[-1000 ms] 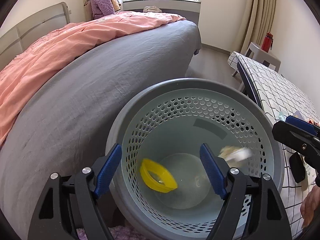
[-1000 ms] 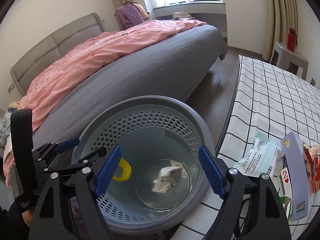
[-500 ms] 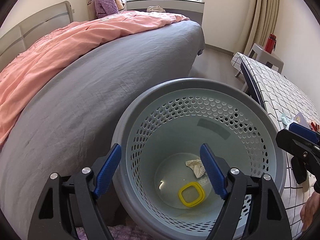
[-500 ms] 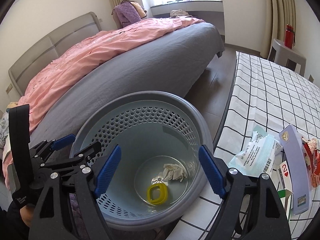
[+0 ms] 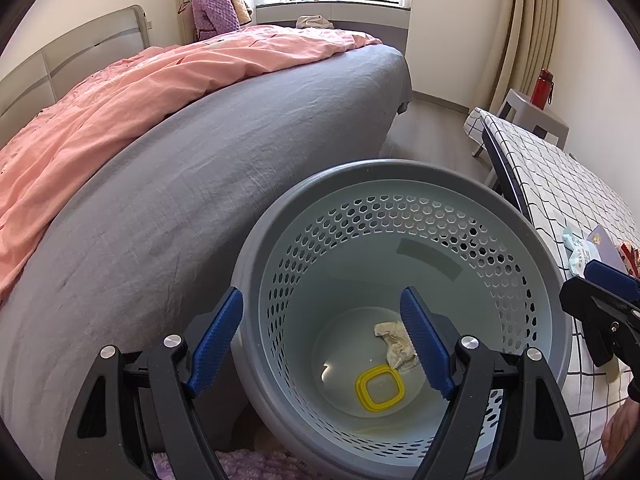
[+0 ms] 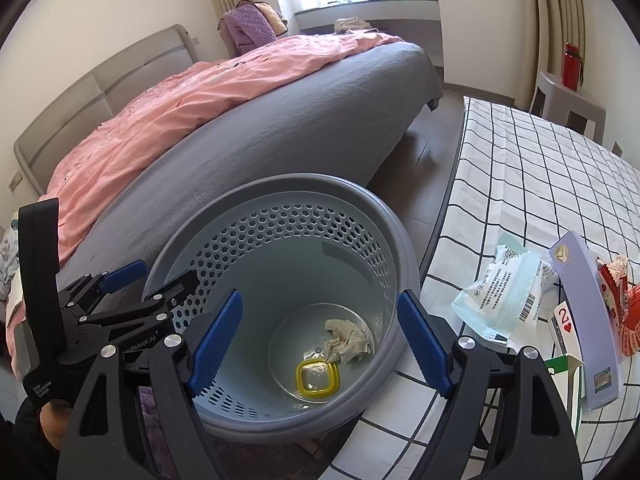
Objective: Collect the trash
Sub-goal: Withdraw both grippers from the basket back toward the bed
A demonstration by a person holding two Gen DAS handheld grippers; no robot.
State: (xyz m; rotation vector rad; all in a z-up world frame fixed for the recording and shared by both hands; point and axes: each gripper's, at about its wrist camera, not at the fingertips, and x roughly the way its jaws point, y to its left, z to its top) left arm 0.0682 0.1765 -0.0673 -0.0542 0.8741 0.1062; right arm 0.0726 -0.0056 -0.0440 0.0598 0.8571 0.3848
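A grey perforated trash basket stands between the bed and the checked table. On its bottom lie a crumpled beige paper and a yellow square ring. My left gripper is open and empty above the basket's near rim; it also shows in the right wrist view. My right gripper is open and empty over the basket's right side. On the table lie a pale blue wrapper, a lilac card box and red wrappers.
A bed with a grey sheet and pink duvet fills the left. The checked table is on the right. A grey stool with a red bottle stands by the curtain. A purple rug lies below.
The crumpled paper and the yellow ring fell and settled on the basket's bottom. Both grippers rose and drew back slightly, staying open.
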